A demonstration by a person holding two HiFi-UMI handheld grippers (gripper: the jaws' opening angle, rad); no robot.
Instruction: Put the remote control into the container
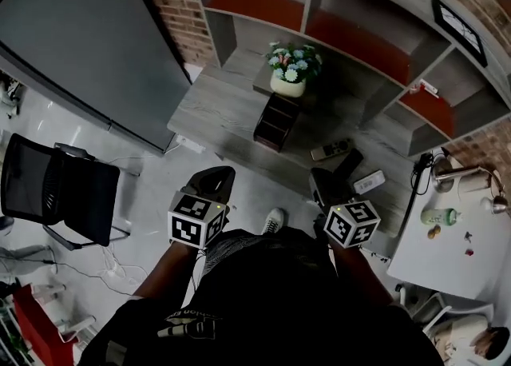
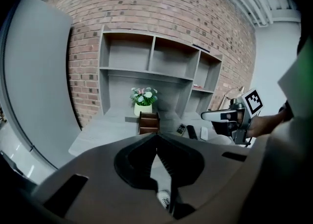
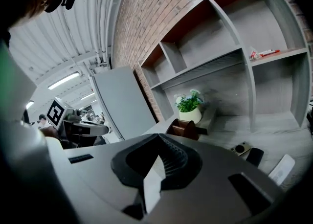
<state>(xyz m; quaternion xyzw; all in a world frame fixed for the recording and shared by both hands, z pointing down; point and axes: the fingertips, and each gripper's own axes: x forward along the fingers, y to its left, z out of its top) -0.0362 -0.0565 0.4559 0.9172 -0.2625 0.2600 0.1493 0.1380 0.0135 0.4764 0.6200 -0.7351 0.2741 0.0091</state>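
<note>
Three remotes lie on the grey desk (image 1: 215, 113): a grey remote control (image 1: 331, 149) (image 2: 180, 129) (image 3: 241, 148), a black one (image 1: 349, 163) (image 2: 191, 132) (image 3: 255, 156) and a white one (image 1: 369, 181) (image 2: 204, 133) (image 3: 282, 169). To their left stands the dark brown wooden container (image 1: 275, 121) (image 2: 148, 123) (image 3: 185, 129). My left gripper (image 1: 217, 177) (image 2: 157, 137) and right gripper (image 1: 323, 177) (image 3: 159, 142) hang short of the desk's front edge, over the floor. Both are shut with nothing held. Each gripper view also shows the other gripper out to the side.
A potted plant (image 1: 291, 69) stands behind the container. Open shelves (image 1: 351, 29) back the desk. At the left are a large grey panel (image 1: 80, 45) and a black chair (image 1: 60, 188). A white table (image 1: 447, 252) with a bottle is at the right. My shoe (image 1: 274, 220) shows below.
</note>
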